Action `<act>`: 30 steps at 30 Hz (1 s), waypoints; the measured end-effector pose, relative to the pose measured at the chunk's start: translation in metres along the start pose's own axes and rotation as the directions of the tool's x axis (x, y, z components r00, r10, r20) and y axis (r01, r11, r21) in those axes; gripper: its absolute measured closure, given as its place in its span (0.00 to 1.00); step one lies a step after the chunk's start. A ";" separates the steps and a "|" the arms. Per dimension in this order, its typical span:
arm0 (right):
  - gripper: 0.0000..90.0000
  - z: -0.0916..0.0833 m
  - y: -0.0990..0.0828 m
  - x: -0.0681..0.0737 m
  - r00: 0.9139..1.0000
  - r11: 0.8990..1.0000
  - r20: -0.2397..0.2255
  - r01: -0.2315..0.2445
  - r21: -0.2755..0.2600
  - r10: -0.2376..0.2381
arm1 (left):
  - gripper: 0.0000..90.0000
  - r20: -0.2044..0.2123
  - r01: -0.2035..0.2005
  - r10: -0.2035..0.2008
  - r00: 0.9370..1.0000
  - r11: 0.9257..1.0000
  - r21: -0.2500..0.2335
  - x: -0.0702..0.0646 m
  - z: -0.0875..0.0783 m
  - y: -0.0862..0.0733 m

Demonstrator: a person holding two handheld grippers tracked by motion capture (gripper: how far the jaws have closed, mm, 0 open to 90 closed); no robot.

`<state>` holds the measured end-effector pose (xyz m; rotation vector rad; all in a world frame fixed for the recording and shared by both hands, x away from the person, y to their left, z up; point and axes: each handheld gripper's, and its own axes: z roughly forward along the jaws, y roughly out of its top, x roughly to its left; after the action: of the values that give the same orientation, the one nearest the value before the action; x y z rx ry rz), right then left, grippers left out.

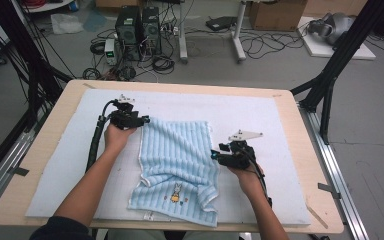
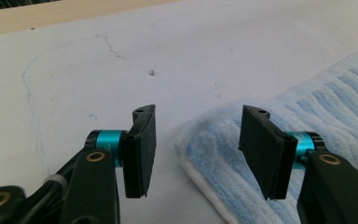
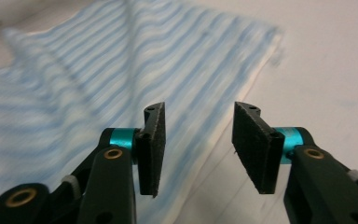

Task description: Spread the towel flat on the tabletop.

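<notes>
Both grippers released, L gripper (image 2: 196, 149) jaws astride blue striped towel (image 1: 180, 165) corner, R gripper (image 3: 198, 147) over its edge: shallow pinch w/ L could drop the corner.

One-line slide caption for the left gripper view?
Open left gripper over the blue striped towel's corner on the white mat.
</notes>
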<state>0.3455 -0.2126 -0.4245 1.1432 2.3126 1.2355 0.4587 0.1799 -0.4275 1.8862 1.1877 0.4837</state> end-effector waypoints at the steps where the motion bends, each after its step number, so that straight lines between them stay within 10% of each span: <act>1: 0.57 0.005 0.005 -0.003 1.000 1.000 0.014 0.010 -0.012 -0.010 | 0.52 0.002 0.006 -0.006 1.000 1.000 -0.001 0.001 -0.001 -0.002; 15: 0.56 0.099 0.057 -0.044 0.993 0.995 0.115 -0.029 0.094 0.018 | 0.49 0.053 0.051 -0.051 0.997 0.999 0.018 0.010 -0.014 -0.020; 23: 0.95 0.110 0.070 -0.050 0.985 0.989 0.175 -0.036 0.142 0.010 | 0.50 0.057 0.055 -0.057 0.997 0.998 0.025 0.007 -0.012 -0.021; 25: 0.96 0.108 0.075 -0.052 0.961 0.992 0.275 0.003 0.128 -0.038 | 0.50 0.060 0.057 -0.058 0.997 0.998 0.024 0.005 -0.012 -0.020; 28: 0.95 0.103 0.075 -0.066 0.914 0.998 0.406 -0.043 0.043 0.022 | 0.50 0.067 0.060 -0.061 0.996 0.998 0.022 0.001 -0.012 -0.020; 30: 0.92 0.103 0.071 -0.074 0.904 0.995 0.422 -0.091 0.045 0.064 | 0.50 0.074 0.053 -0.055 0.996 0.998 0.021 -0.002 -0.010 -0.020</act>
<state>0.4881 -0.1868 -0.4372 1.3796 2.0076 0.8365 0.4400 0.1869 -0.4375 1.8666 1.1946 0.3711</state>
